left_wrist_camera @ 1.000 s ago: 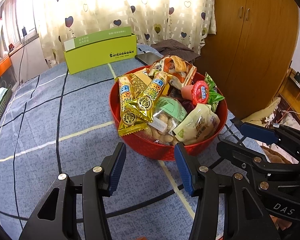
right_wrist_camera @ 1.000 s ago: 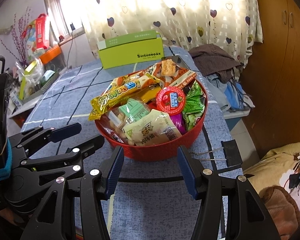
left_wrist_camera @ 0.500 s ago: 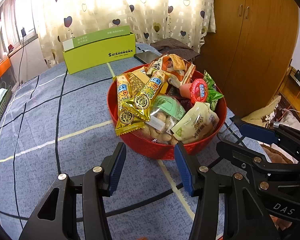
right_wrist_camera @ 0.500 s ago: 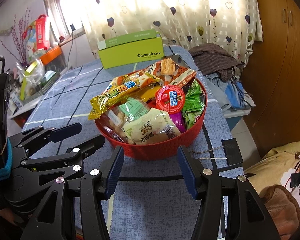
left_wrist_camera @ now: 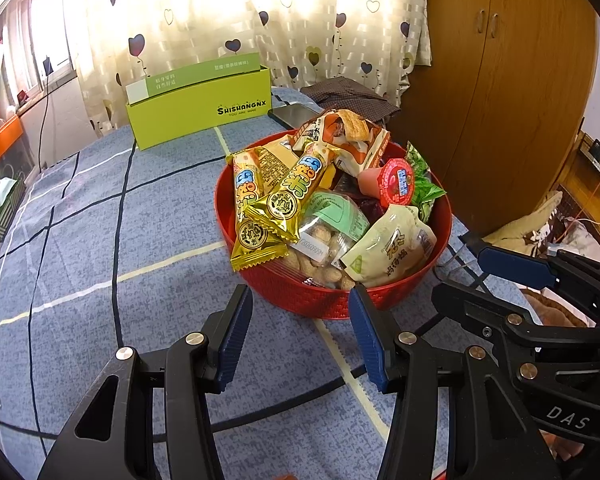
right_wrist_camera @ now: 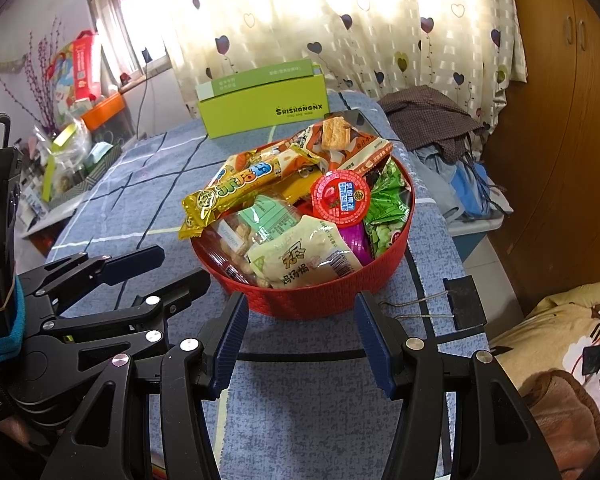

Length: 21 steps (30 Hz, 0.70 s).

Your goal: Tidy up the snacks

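— Jaws first: how do they stand on the two grippers?

— Both stand apart with nothing between the blue pads. The left gripper hangs over the blue checked worktop just short of the red basket, touching nothing; the right gripper is parted much the same, just before the basket's near wall, also free of it.

— And the snacks?

— All piled in the basket. Two gold bars lie crossed on the left side, beside a pale pouch with Chinese characters, a clear bag of peanuts with a white date sticker, a red-lidded jelly cup, a green packet and an orange cracker bag.

— Any writing that reads plainly?

— "SHISHANGNX" in black on the lime green box at the worktop's far end, with a smaller line under it, possibly "YOU ARE MINE". "DAS" shows in white on the right gripper's body in the left wrist view. A black binder clip lies right of the basket.
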### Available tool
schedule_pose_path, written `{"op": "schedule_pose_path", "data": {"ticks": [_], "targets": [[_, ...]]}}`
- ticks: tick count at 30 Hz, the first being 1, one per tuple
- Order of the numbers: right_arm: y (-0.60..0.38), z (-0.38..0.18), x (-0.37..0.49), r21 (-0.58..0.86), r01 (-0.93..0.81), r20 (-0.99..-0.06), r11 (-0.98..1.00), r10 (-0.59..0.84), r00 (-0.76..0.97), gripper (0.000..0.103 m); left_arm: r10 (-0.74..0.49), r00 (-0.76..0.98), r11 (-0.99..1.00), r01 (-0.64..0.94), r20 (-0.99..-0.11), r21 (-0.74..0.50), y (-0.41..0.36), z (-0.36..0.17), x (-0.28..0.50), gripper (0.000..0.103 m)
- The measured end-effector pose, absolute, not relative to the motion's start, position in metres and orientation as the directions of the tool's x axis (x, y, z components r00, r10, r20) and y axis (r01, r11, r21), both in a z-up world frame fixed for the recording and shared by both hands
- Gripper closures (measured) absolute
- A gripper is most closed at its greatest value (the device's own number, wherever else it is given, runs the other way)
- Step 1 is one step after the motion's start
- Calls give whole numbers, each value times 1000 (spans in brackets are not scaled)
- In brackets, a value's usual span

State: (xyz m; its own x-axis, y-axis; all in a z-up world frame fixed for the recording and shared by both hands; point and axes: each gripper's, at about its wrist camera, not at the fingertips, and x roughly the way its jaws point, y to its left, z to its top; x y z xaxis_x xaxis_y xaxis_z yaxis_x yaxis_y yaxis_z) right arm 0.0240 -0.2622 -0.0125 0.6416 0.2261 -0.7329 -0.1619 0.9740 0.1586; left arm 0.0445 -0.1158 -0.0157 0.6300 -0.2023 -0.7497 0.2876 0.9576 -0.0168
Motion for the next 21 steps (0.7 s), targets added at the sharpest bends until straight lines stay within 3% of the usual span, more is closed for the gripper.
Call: {"op": "schedule_pose_path", "data": {"ticks": [21], "targets": [[-260,-15,24,160,-161,-735,974,226,639,48,-204,639,958,287,-742,-16,-111,-14,45,52]]}}
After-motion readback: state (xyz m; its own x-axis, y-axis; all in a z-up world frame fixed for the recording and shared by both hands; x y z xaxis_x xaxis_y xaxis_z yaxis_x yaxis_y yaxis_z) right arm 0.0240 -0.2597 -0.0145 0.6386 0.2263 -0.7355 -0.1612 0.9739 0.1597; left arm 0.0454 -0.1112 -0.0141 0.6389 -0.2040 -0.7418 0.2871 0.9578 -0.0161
